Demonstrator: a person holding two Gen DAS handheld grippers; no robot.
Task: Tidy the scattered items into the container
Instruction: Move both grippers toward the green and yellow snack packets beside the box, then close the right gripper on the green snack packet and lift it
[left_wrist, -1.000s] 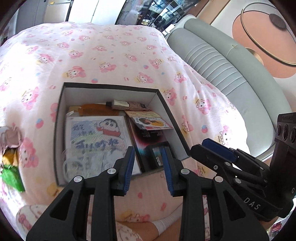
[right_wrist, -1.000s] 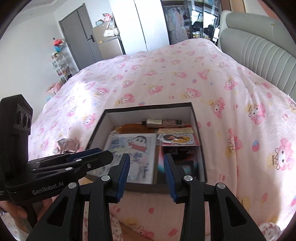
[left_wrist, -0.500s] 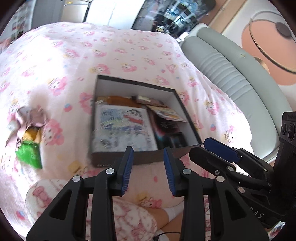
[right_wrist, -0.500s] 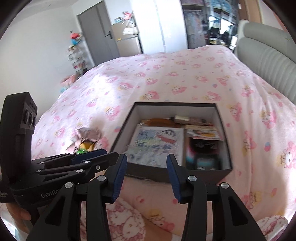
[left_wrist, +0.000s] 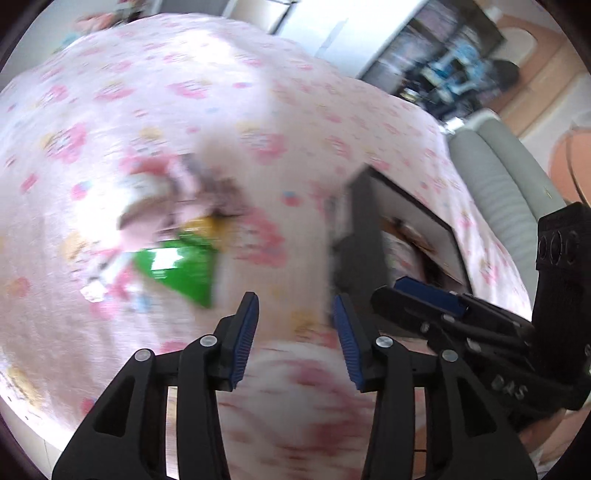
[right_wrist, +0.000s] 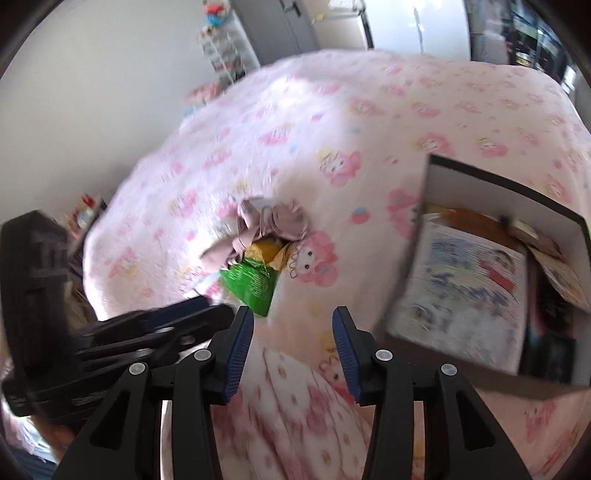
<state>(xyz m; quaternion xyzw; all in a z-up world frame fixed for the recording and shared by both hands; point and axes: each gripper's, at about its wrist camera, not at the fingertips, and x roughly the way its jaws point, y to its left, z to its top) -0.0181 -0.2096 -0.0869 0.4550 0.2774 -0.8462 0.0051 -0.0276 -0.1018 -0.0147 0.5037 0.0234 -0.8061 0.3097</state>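
On the bed (right_wrist: 424, 96), I aim my empty left gripper (left_wrist: 295, 325), jaws opening, and parted empty right gripper (right_wrist: 293, 339) at the pile (right_wrist: 258, 251) left of the box (right_wrist: 495, 184).

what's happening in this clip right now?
A person with a handheld gripper in each hand is tidying a bed. The left gripper, jaws opening, and the right gripper are both empty and point toward a small pile on the pink bedspread: a green packet, a yellow packet and a crumpled pinkish cloth item. The dark box to the right already holds a cartoon-print pouch and other bits.
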